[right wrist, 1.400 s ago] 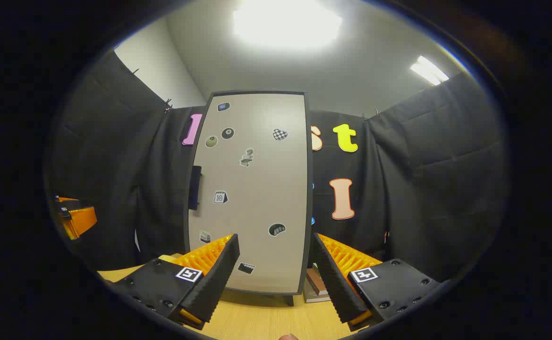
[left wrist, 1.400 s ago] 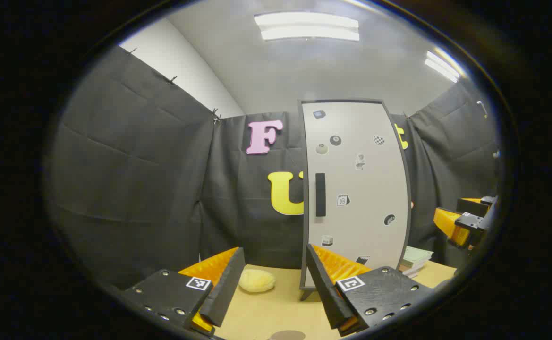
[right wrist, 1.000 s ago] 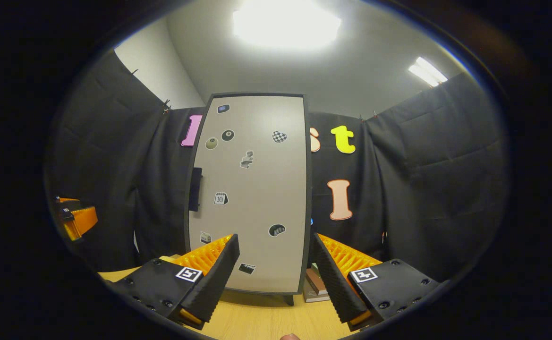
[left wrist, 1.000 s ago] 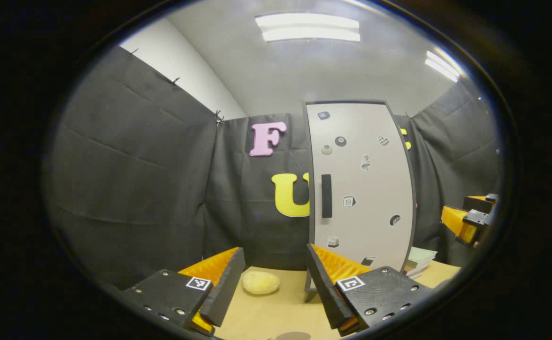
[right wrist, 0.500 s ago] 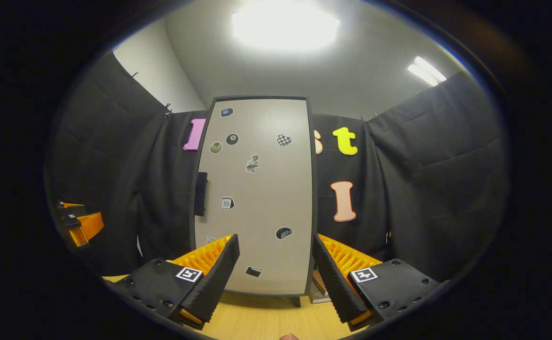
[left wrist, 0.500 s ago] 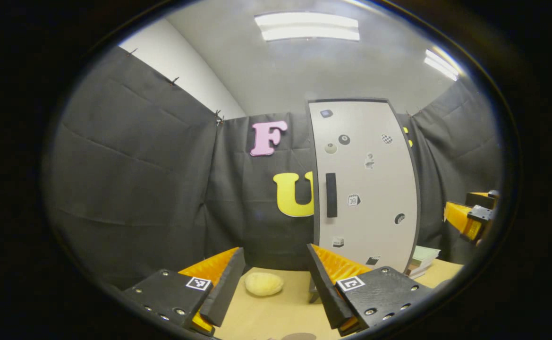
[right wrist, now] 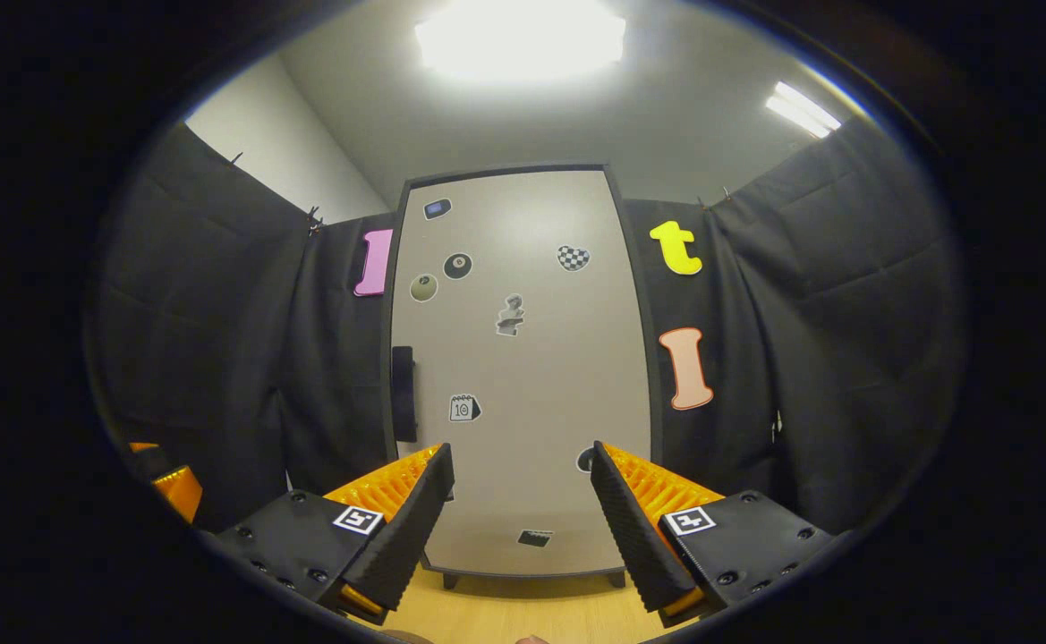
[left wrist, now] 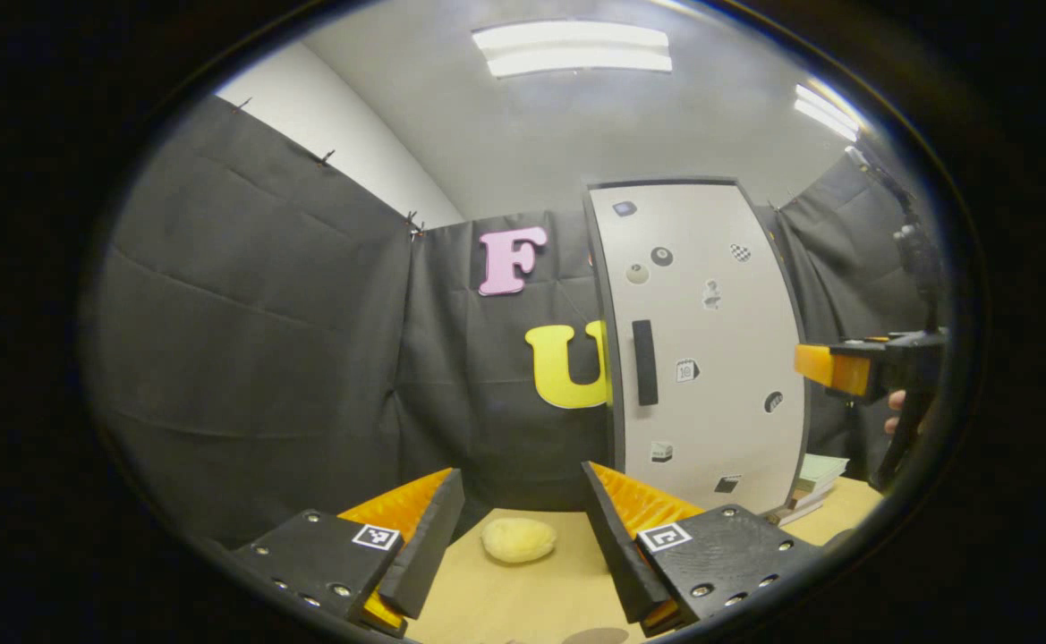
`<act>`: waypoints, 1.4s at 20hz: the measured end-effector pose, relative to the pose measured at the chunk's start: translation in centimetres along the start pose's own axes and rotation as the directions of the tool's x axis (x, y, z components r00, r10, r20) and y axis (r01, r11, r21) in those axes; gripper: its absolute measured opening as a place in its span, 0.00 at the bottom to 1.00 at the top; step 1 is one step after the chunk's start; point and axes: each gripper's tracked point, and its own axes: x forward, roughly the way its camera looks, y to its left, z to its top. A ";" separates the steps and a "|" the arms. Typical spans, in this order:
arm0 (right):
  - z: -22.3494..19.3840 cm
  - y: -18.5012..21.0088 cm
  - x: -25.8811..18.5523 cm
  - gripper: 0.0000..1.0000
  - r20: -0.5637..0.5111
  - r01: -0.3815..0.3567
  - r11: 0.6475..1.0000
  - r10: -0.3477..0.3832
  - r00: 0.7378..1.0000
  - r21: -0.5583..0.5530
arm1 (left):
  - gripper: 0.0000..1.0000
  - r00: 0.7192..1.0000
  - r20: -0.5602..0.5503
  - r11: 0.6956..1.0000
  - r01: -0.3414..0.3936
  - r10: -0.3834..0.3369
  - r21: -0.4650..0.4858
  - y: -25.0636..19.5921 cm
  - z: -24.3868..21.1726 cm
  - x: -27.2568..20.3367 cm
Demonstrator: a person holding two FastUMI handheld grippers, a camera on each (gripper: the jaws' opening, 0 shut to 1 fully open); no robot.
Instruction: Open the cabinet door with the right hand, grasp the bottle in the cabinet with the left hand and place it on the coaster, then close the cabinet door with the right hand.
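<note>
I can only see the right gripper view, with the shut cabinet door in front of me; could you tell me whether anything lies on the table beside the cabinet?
Observer: Yes. In the left gripper view, a yellow lump lies on the table, left of the cabinet.
Operator: Thank you. And on the other side?
Observer: A stack of books sits by the cabinet's right foot.
Operator: Can you see the coaster?
Observer: A brown disc, probably the coaster, shows in part at the bottom edge of that view.
</note>
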 end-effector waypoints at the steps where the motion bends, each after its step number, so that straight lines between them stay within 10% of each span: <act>1: 0.2 0.6 0.8 0.98 -0.004 -0.007 1.000 0.007 1.000 0.006 | 0.79 1.000 0.000 1.000 -0.004 0.004 0.003 1.3 0.0 0.4; 22: -0.4 14.5 16.5 0.98 -0.118 -0.155 0.982 0.142 0.983 -0.106 | 0.81 0.981 -0.082 0.985 -0.175 0.175 0.014 13.5 -4.2 -0.9; 28: -2.5 14.8 19.2 0.78 -0.218 -0.109 0.992 0.091 0.972 -0.069 | 0.79 0.970 -0.089 0.974 -0.225 0.225 0.005 16.1 -4.5 -2.0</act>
